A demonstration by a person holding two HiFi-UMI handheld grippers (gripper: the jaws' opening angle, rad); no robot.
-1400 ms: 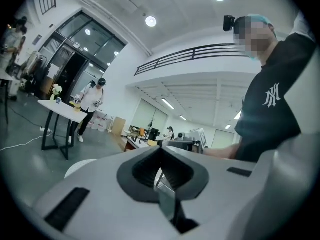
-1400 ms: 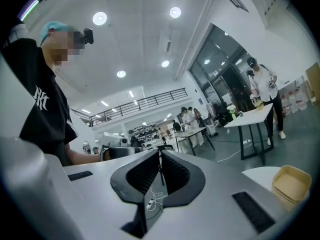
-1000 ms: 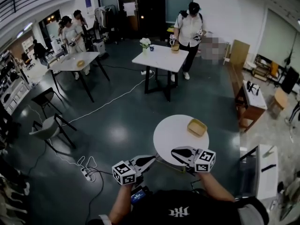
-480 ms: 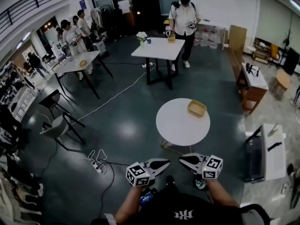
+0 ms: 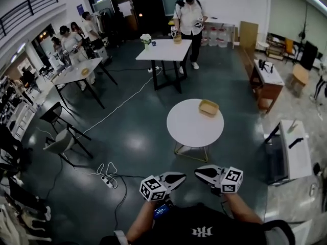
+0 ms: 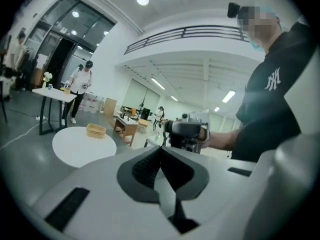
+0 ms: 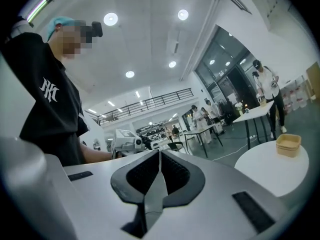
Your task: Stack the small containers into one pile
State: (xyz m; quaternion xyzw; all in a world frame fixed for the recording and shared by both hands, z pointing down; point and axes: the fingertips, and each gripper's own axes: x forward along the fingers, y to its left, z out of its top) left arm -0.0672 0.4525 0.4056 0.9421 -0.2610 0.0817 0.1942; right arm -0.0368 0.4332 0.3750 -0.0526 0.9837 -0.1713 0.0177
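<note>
Containers [image 5: 208, 107], small tan shallow trays, sit at about one o'clock on the round white desk [image 5: 191, 131], well apart from both grippers. They look light, thin-walled and fairly stiff, maybe a bit slick, so I'd pinch one rim wall rather than squeeze across the whole tray. Left gripper [image 5: 180, 176] and right gripper [image 5: 199, 171] hang at the person's waist, fingers [image 6: 146, 168] clenched on nothing.

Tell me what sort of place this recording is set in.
Probably a large open workshop or lab hall, not a home. A dark glossy floor holds scattered work tables, such as the round white table and a white square table with a standing person beside it; a railed mezzanine overlooks it.
</note>
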